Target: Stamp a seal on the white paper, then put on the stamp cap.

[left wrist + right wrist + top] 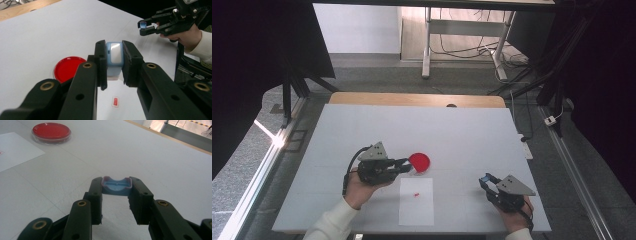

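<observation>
your left gripper (408,164) is held above the white worktop (472,140), its jaws clamped on a small light-blue case (114,55) with a pale, shiny front face. in the left gripper view the case sits upright between the two black jaws, pinched on both sides, with its lower end hanging below the pads. from the high view these jaws point toward the red dish (419,161) and their tips sit right at its near-left edge; whether they touch it you cannot tell from here.

your right gripper (486,181) is well apart from the left one, near the right front part of the worktop. its jaws are closed on a small blue cap (116,185) with a pinkish rim, hollow side up, held at the very tips just above the surface. in the left gripper view you can see that same gripper farther off, with a bit of blue (143,24) between its tips.

the red dish is a round, shallow, clear-walled one with red filling, resting flat on the worktop. just in front of it lies a white sheet of paper (416,202), and on the sheet rests a tiny red and white label (115,101), untouched by either gripper.
</observation>
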